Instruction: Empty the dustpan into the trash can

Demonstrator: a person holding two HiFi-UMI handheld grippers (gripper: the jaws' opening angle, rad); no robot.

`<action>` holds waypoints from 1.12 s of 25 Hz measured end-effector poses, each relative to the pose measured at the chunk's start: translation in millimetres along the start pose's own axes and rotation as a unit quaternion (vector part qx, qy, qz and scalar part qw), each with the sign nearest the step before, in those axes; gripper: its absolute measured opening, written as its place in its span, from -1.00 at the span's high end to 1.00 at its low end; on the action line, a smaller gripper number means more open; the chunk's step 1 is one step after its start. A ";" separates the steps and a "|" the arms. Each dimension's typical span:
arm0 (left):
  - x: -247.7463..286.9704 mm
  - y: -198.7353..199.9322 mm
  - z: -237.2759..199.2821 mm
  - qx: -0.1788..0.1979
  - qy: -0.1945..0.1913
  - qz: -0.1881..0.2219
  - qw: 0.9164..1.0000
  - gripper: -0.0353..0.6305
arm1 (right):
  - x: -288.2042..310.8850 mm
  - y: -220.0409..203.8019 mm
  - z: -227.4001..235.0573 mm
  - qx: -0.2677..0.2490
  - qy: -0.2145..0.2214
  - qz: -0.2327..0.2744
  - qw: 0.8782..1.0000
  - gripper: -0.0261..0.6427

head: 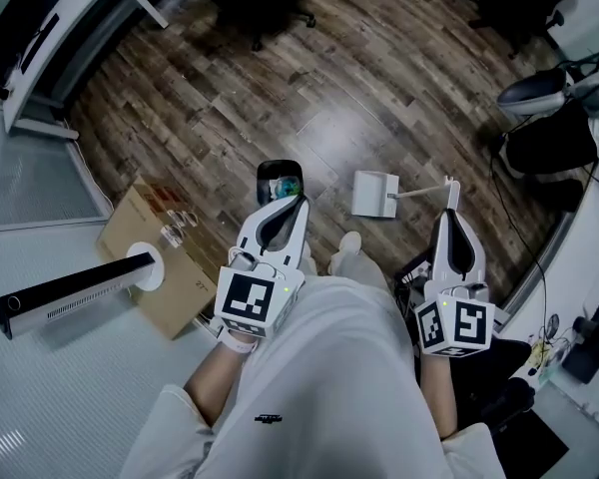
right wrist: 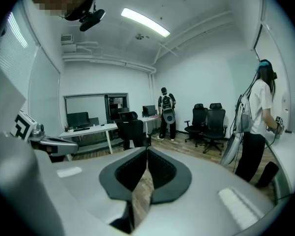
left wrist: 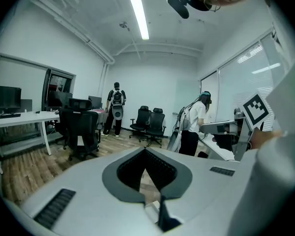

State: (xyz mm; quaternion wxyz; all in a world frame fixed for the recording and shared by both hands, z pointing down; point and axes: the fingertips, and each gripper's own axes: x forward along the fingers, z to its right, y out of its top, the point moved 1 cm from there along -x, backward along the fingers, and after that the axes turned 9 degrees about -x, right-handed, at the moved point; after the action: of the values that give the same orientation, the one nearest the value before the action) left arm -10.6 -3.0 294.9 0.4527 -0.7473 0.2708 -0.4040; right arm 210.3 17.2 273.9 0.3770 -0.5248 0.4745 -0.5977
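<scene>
Dustpan (head: 373, 194): white, lies flat on wood floor (head: 329, 78) at centre of head view. Handle runs right and ends by right gripper (head: 451, 186) tip; contact unclear. Trash can (head: 279, 180): black, just left of dustpan, something coloured inside, partly behind left gripper (head: 299, 201) tip. Both claws closed, jaws together, nothing between them, held above floor. Cardboard box (head: 150, 257) at lower left. Office chairs (left wrist: 150, 122) at back of room in left gripper view.
</scene>
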 end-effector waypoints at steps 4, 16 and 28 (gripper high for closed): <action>-6.6 5.8 -0.1 0.005 0.006 0.007 1.000 0.88 | -2.8 8.5 -7.3 -0.006 0.014 0.023 1.000 0.87; -8.3 16.2 0.8 0.010 0.017 0.016 1.000 0.88 | 10.6 -7.1 -18.2 -0.026 0.067 -0.010 0.997 0.87; -2.0 14.6 4.6 0.005 0.013 0.009 1.000 0.88 | 10.8 -3.9 -6.8 -0.021 0.059 -0.008 0.998 0.89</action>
State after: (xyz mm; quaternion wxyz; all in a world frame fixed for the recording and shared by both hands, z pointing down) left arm -8.3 -5.8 279.9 0.4568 -0.7374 0.2807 -0.4108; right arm 202.0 9.2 280.6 0.3323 -0.5006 0.5040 -0.6204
